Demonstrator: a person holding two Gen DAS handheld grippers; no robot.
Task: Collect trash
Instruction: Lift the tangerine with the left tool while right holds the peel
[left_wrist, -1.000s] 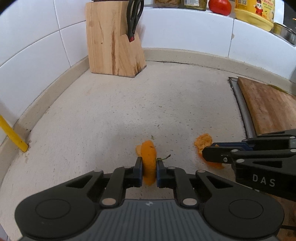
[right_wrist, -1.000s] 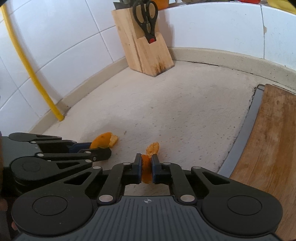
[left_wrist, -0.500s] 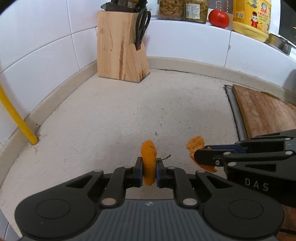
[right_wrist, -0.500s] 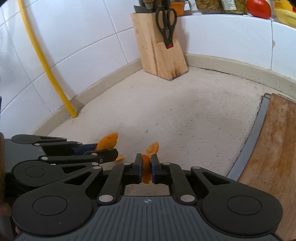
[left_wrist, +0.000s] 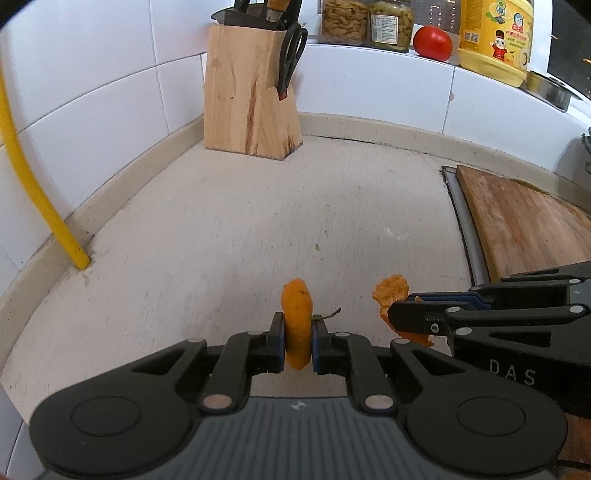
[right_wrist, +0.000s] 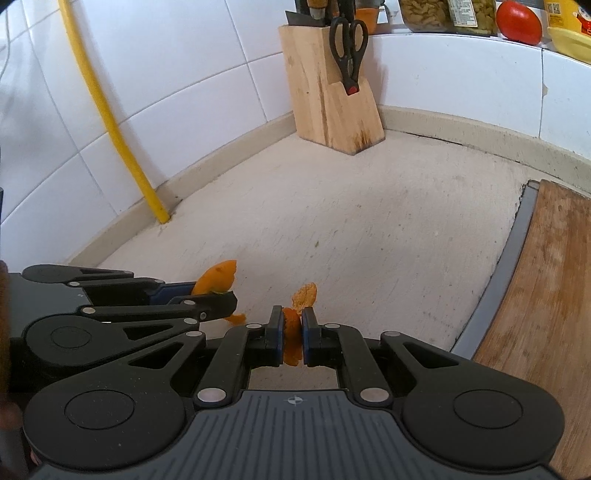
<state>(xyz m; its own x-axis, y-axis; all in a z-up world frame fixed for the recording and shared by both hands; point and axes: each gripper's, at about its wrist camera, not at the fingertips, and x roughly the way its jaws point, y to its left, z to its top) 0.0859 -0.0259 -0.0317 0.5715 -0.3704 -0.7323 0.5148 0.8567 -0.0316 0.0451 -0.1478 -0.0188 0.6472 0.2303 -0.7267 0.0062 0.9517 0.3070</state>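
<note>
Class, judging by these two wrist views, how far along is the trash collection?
Picked up: the left claw is shut on one orange peel, the right claw on another orange peel, both clear of the counter. Left: dropping them; no bin shows. Only tiny green specks remain.

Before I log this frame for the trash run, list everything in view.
orange peel piece: 2, orange, one in the left claw, one in the right claw
countertop: 1, beige
knife block: 1, wood, back corner
scissors: 1, black, in block
cutting board: 1, brown, right side
yellow pipe: 1, left wall
jars: 2, ledge
tomato: 1, red, ledge
yellow bottle: 1, ledge
left claw: black, shut on peel
right claw: black, shut on peel
</note>
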